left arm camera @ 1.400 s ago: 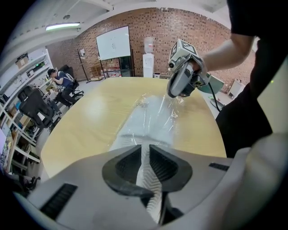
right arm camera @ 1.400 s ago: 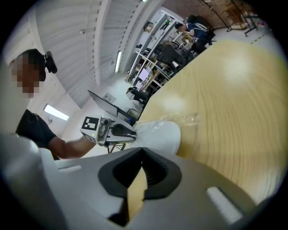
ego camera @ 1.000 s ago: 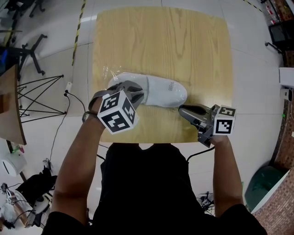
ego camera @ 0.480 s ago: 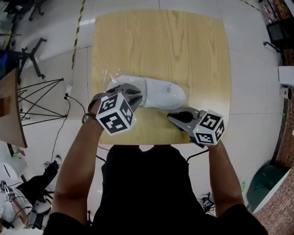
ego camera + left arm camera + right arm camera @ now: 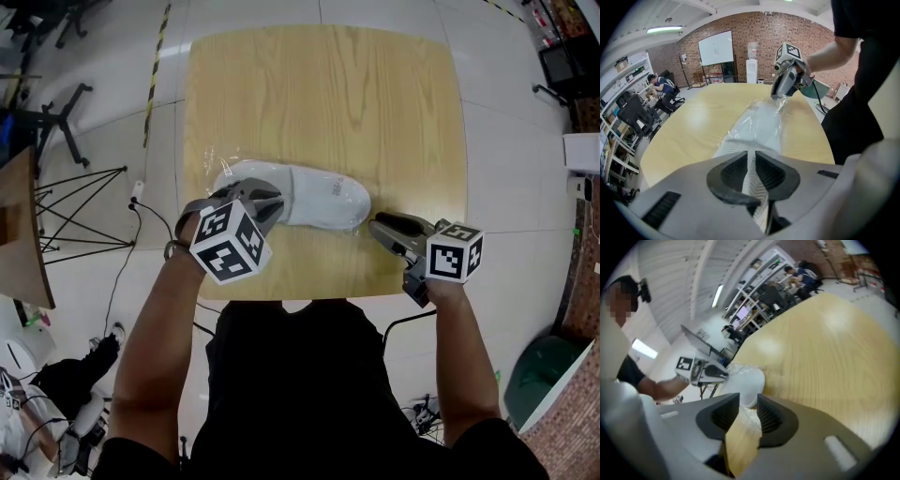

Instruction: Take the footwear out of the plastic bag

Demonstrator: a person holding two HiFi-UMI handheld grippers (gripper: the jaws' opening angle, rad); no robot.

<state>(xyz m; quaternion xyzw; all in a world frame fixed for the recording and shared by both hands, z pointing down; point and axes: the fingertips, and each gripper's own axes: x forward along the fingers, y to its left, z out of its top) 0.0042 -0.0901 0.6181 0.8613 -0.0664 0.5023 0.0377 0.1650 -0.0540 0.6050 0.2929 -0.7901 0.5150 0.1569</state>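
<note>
A light wooden worktop (image 5: pixel 319 94) fills the upper middle of the head view. The white shoe (image 5: pixel 314 197) lies on its side across the worktop's lower half, running left to right in the frame, well inside the edges. A clear plastic bag (image 5: pixel 216 161) wraps it. Loose film crinkles past the shoe's left end, and a short crumpled tail shows at the right end.

The left tongs (image 5: pixel 267 202) come in from the lower left and point steeply down onto the shoe's left end. In the left gripper view, their dark pads are narrowed onto the shoe, with a strip of ribbed white sole pinched between them. I cannot tell whether bag film also lies under the pads.

The right tongs (image 5: pixel 380 225) sit at the lower right of the worktop, just beside the shoe's right end, tips aimed at it. Their jaws have just been opening and stand apart. In the right gripper view, the gap shows mostly bare wood, with the crumpled tail of the bag at its mouth. The pads do not press on it.

Both forearms reach up from the bottom of the frame, over a black shirt. Pale floor tiles surround the worktop.
</note>
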